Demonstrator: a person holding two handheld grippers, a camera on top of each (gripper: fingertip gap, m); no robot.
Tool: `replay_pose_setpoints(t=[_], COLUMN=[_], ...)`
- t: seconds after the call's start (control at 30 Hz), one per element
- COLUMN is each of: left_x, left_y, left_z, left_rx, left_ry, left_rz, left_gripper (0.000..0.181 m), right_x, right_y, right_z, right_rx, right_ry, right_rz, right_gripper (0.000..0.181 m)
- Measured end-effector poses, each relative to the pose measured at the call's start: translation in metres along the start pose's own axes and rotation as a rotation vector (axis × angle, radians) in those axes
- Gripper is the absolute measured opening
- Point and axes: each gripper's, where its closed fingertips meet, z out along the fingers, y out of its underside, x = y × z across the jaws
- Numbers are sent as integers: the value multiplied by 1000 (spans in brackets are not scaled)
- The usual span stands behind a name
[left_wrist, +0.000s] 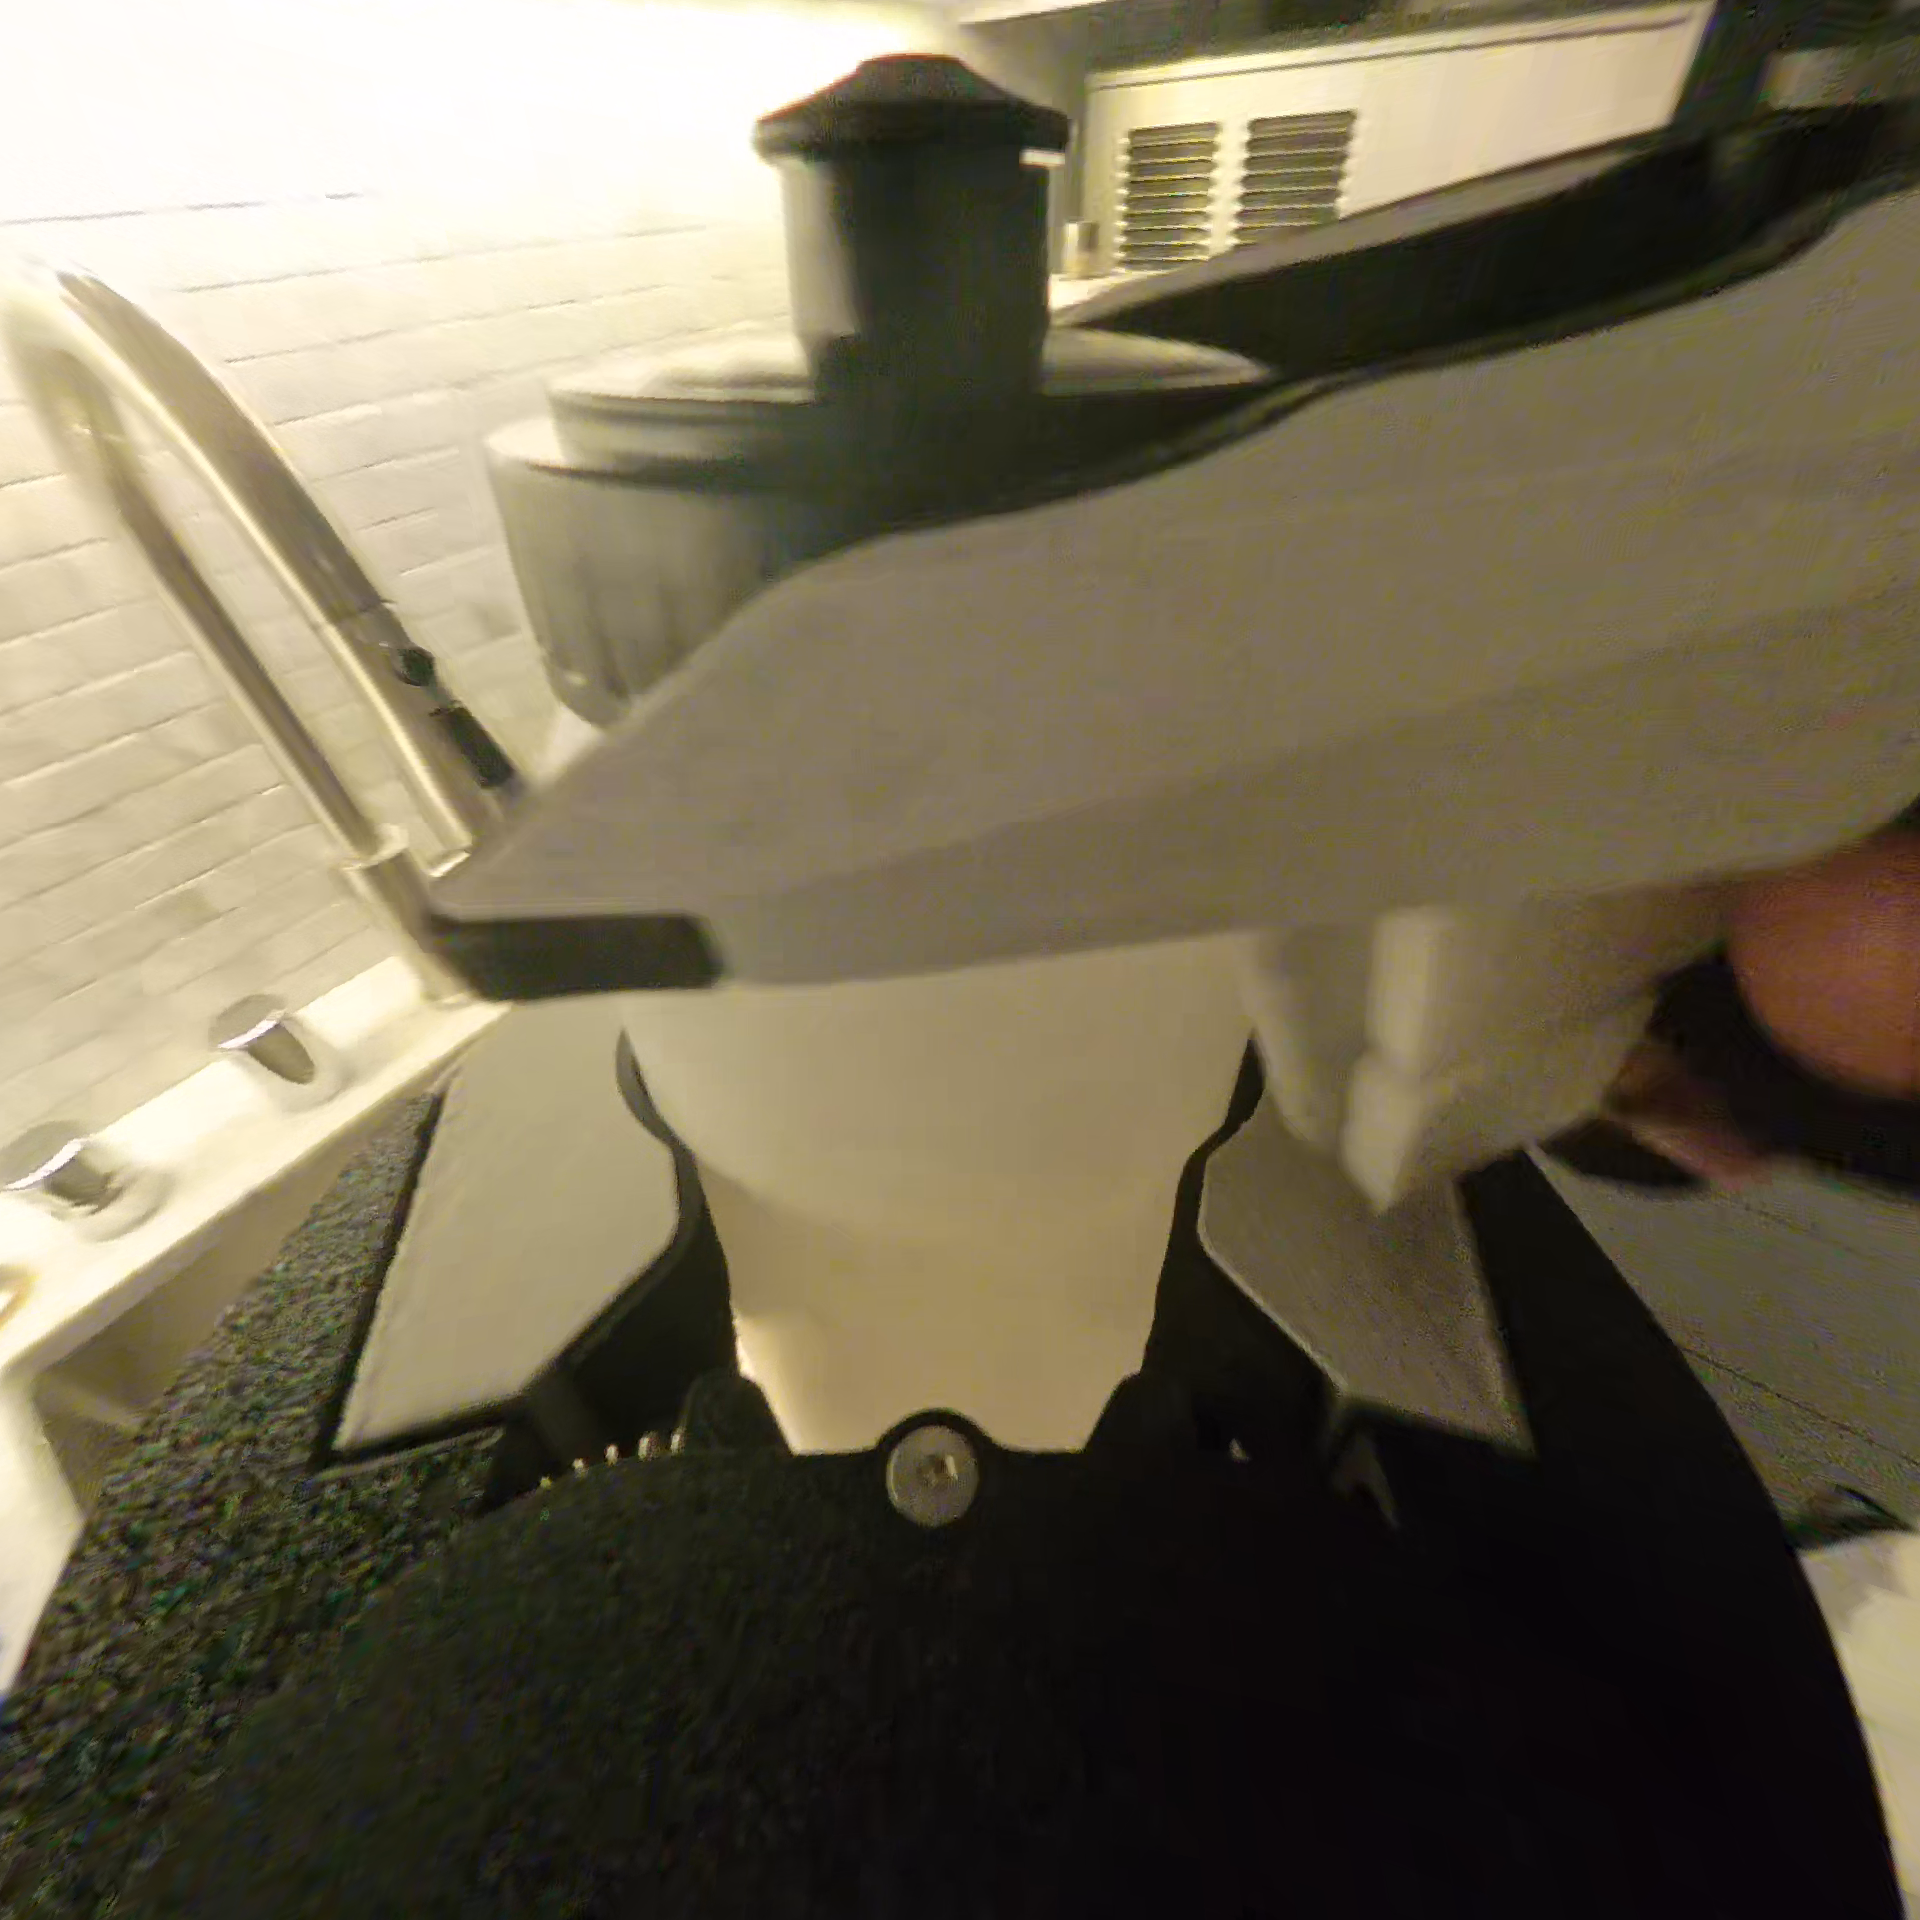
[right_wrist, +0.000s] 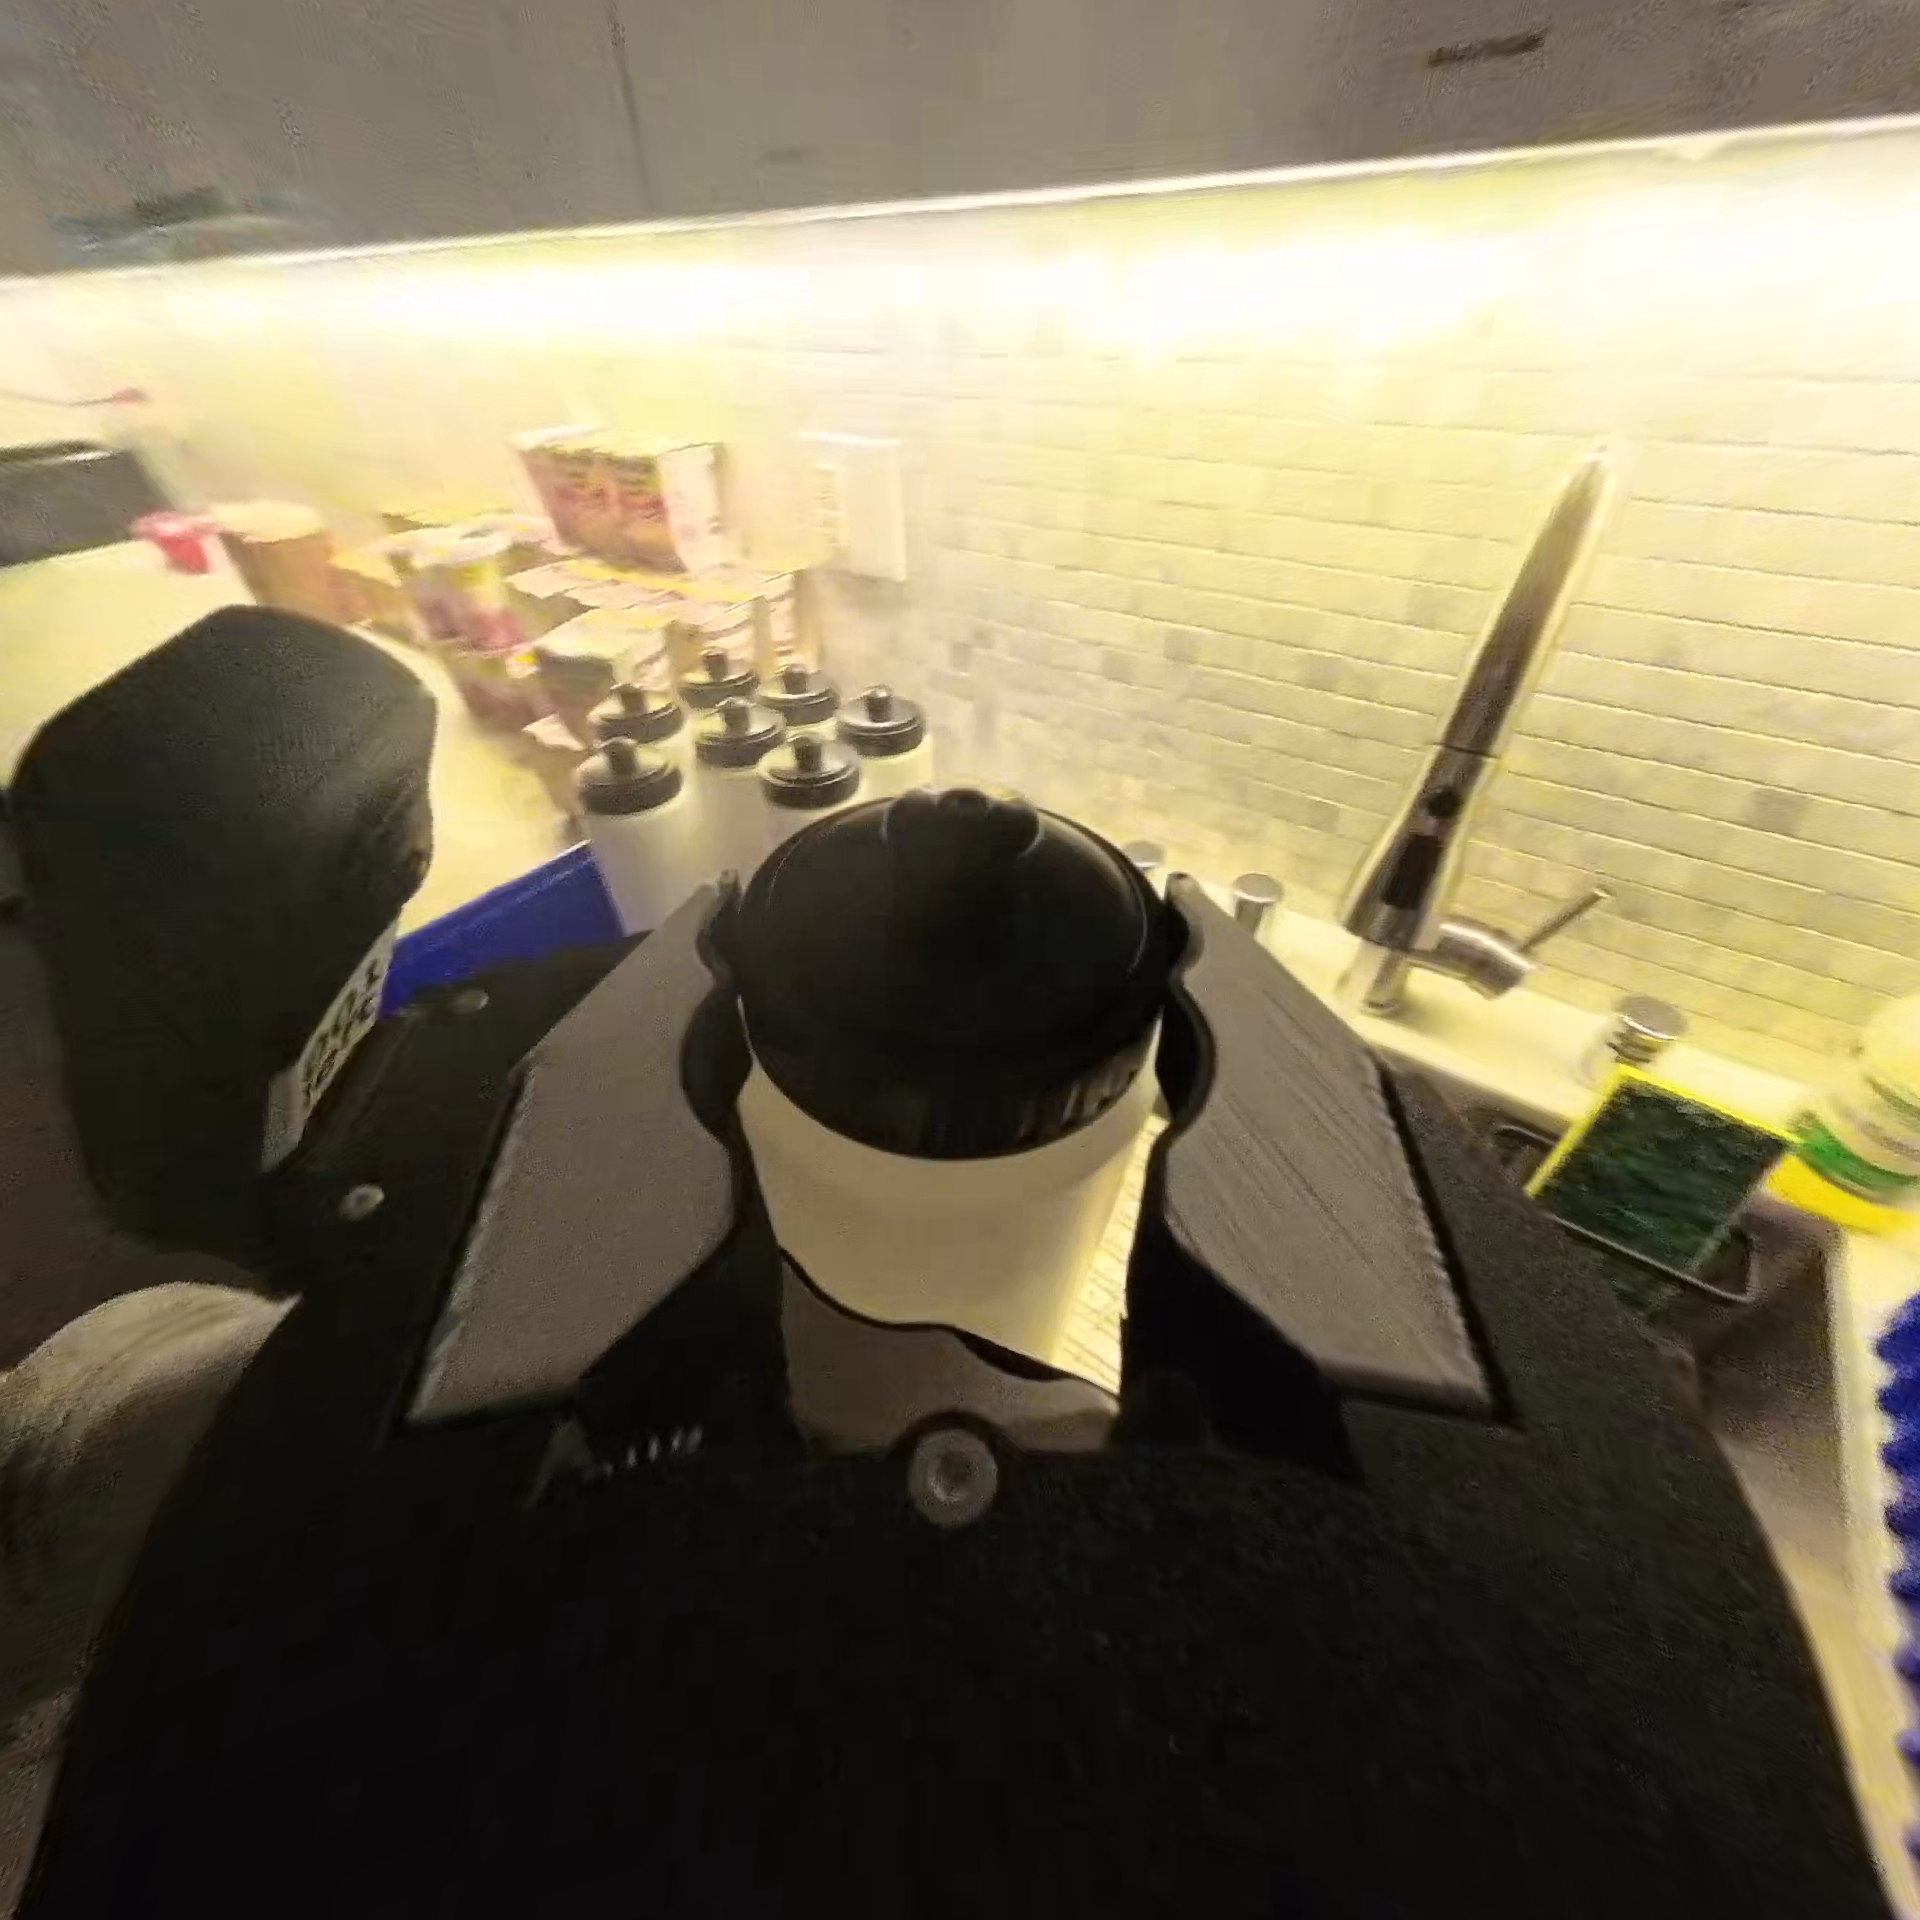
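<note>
A white squeeze bottle (left_wrist: 935, 1164) with a black spouted cap (left_wrist: 904, 208) stands upright between both grippers. My left gripper (left_wrist: 935, 1049) is shut on the bottle's white body; its fingertips are hidden behind the right gripper's finger (left_wrist: 1143, 727), which crosses the left wrist view from the right. In the right wrist view, my right gripper (right_wrist: 945, 914) is shut on the black cap (right_wrist: 935, 997) from both sides, with the white body (right_wrist: 925, 1226) below it. A black part of the left gripper (right_wrist: 218, 894) shows at the left there.
A chrome faucet (right_wrist: 1475, 748) stands at the white tiled wall behind a sink (right_wrist: 1787, 1382), and shows in the left wrist view (left_wrist: 260, 582) too. Several white bottles with black caps (right_wrist: 727, 769), food packages (right_wrist: 623, 520), a blue box (right_wrist: 499, 925) and a green-yellow sponge (right_wrist: 1652, 1174) sit on the counter.
</note>
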Motion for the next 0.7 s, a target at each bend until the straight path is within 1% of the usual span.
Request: replay_pose_setpoints(t=[0.03,0.07,0.1,0.13,0.17,0.23,0.3,0.33,0.37,0.4,0.43,0.47,0.5,0.57,0.6,0.63,0.67,0.7], left_x=[0,2,5,9,15,31,49,58,65,68,68,64,56,40,34,32,34,38], left_y=[1,2,1,0,-2,-7,-11,-14,-17,-20,-22,-23,-20,-12,-10,-10,-11,-14], left_z=[2,5,6,8,9,11,12,13,15,19,26,36,49,75,87,97,107,118], left_rx=[3,2,6,15,24,41,56,60,64,65,61,49,22,-26,-33,-23,-19,-17], left_ry=[-14,1,37,78,136,254,372,420,455,470,460,414,334,133,56,10,-5,10], left_rz=[12,7,-15,-43,-54,-35,6,16,14,4,-5,-15,-28,14,51,72,66,41], left_gripper=[103,104,104,105,104,102,102,103,102,102,102,102,103,103,105,102,103,103], right_x=[4,8,9,6,2,2,-2,-1,3,9,19,33,51,87,100,112,125,138], right_y=[1,2,3,2,-1,2,6,6,4,0,-3,-3,-1,9,11,12,12,11], right_z=[-1,-1,-1,-3,-7,-17,-33,-40,-43,-44,-42,-37,-31,-27,-29,-31,-33,-35], right_rx=[11,4,-16,-25,-24,-75,-119,-130,-116,-85,-54,-31,-19,-7,16,36,43,42], right_ry=[55,68,35,-39,-146,-350,-578,-645,-664,-649,-600,-496,-352,-49,56,130,188,224], right_rz=[7,10,-9,-43,-74,-125,-132,-120,-120,-109,-77,-52,-29,23,38,37,55,62], right_gripper=[80,80,81,83,92,95,88,84,81,81,80,80,80,80,80,80,81,80])
